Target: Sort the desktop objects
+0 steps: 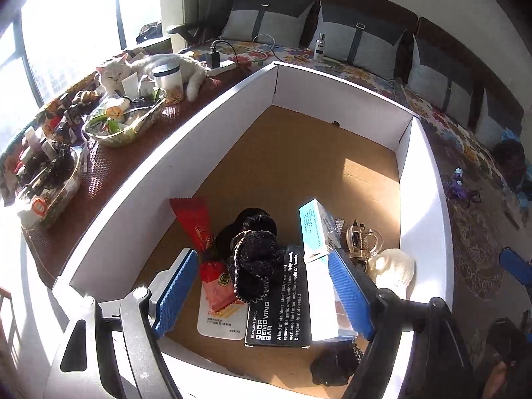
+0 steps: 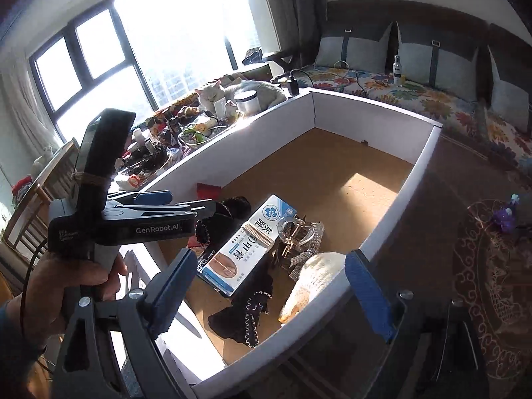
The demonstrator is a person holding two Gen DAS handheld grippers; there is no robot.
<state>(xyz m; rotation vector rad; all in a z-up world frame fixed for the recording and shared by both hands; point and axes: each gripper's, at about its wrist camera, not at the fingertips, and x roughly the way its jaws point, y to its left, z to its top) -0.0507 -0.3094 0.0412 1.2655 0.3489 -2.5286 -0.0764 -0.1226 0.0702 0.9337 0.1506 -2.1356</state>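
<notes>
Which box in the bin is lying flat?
The black odor removing bar box lies flat on the cardboard floor, printed face up. The white and blue box is propped on top of it, tilted, with one end raised.

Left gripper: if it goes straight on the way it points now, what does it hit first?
Probably the black scrunchie, lying on the black odor-removing bar box between the open fingers of the left gripper. Depth is unclear; the box beneath may come first.
</notes>
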